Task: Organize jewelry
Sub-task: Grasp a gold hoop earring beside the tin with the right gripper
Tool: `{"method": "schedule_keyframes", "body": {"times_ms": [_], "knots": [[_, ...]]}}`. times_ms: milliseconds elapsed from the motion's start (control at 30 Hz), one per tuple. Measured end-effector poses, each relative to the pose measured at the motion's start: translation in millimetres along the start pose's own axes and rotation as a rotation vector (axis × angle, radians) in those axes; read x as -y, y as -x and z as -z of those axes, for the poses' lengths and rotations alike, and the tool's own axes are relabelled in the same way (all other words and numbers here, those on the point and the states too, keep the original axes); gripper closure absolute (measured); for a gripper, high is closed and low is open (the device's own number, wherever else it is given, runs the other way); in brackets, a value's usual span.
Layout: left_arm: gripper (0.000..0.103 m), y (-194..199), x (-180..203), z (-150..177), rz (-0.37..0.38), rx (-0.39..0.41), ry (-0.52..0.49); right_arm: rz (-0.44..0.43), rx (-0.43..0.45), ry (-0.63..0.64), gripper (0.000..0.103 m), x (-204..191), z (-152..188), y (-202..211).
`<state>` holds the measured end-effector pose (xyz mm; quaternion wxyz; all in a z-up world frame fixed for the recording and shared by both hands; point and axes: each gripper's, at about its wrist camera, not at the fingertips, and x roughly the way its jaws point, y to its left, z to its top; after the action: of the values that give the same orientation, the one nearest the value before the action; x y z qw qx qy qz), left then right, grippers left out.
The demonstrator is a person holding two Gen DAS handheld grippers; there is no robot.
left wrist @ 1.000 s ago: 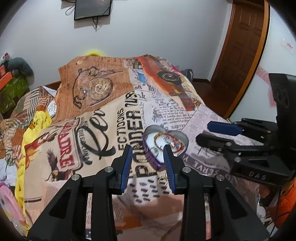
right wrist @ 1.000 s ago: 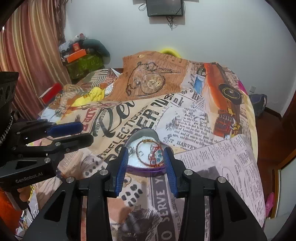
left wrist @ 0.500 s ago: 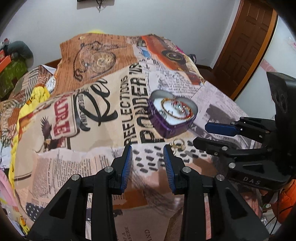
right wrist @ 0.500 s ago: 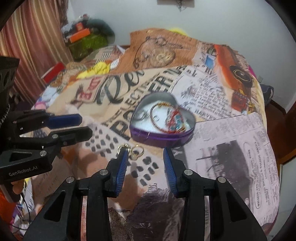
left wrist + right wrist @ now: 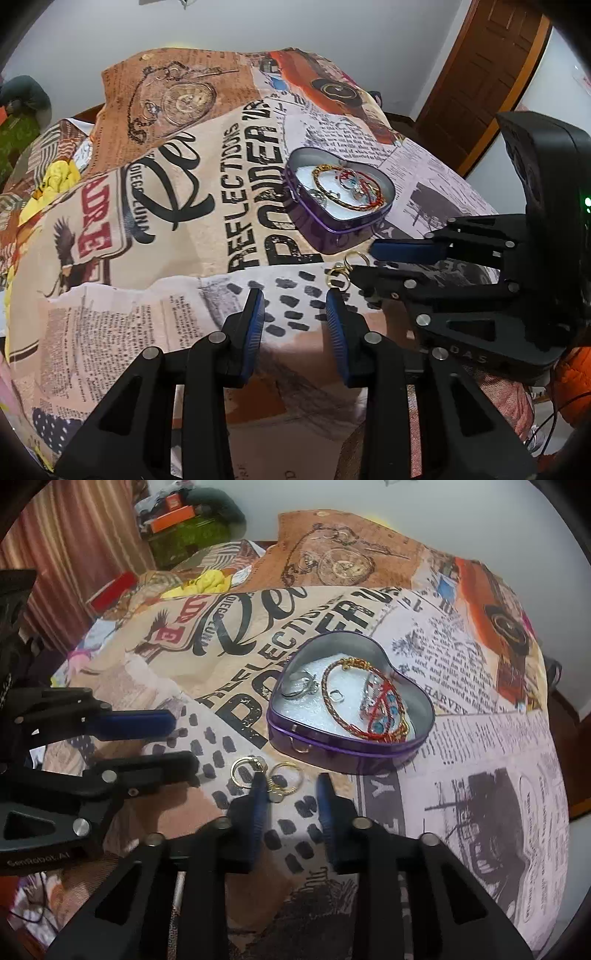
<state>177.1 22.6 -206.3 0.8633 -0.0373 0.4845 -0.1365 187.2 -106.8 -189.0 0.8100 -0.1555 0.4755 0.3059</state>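
Observation:
A purple heart-shaped tin (image 5: 314,744) (image 5: 314,230) sits open on the printed bedspread, holding a gold bangle (image 5: 328,698), a red thread bracelet (image 5: 384,716) and silver rings (image 5: 301,686). Two gold hoop earrings (image 5: 266,773) (image 5: 341,271) lie on the cloth just in front of the tin. My right gripper (image 5: 290,786) is open and empty, its fingertips right at the earrings. My left gripper (image 5: 295,306) is open and empty, just left of the earrings; it shows in the right wrist view (image 5: 181,738).
The bedspread (image 5: 166,240) covers a bed with a drop at its near edge. A yellow cloth (image 5: 59,181) lies at the left. A wooden door (image 5: 491,74) stands at the far right. Boxes and clutter (image 5: 177,520) sit by the curtain.
Both grippers have pulled back and tilted down from the tin. The tin now lies farther ahead and the gold earrings have come into view at the right fingertips.

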Motion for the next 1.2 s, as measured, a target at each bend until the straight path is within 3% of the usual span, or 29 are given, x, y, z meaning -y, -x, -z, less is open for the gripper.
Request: {"method": "schedule_keyframes", "body": {"times_ms": [167,567,633,733,833,900,1200], "knots": [[0.069,-7.4,8.8,-0.6,0.015,-0.017,-0.024,0.006,0.013,0.032,0.093,-5.6,0.1,0.5],[0.07,-26.4,27.9,-10.1,0.013,-0.03,-0.066,-0.032,0.09,-0.063,0.093,12.0,7.4,22.3],[0.072,-29.1,29.9,-11.1,-0.007,-0.021,-0.069,-0.035,0.1,-0.079,0.093,15.7,9.1,24.8],[0.085,-32.0,31.0,-11.8,-0.028,-0.015,-0.076,-0.044,0.11,-0.099,0.093,20.4,10.3,27.5],[0.086,-31.0,31.1,-11.6,-0.033,-0.008,-0.075,-0.043,0.123,-0.11,0.092,23.9,10.4,31.1],[0.099,-28.3,32.0,-11.7,-0.032,-0.003,-0.076,-0.042,0.134,-0.116,0.093,25.8,9.7,34.2],[0.102,-13.1,30.1,-14.9,-0.042,0.03,-0.06,-0.029,0.186,-0.129,0.092,29.1,8.8,51.6]]}}
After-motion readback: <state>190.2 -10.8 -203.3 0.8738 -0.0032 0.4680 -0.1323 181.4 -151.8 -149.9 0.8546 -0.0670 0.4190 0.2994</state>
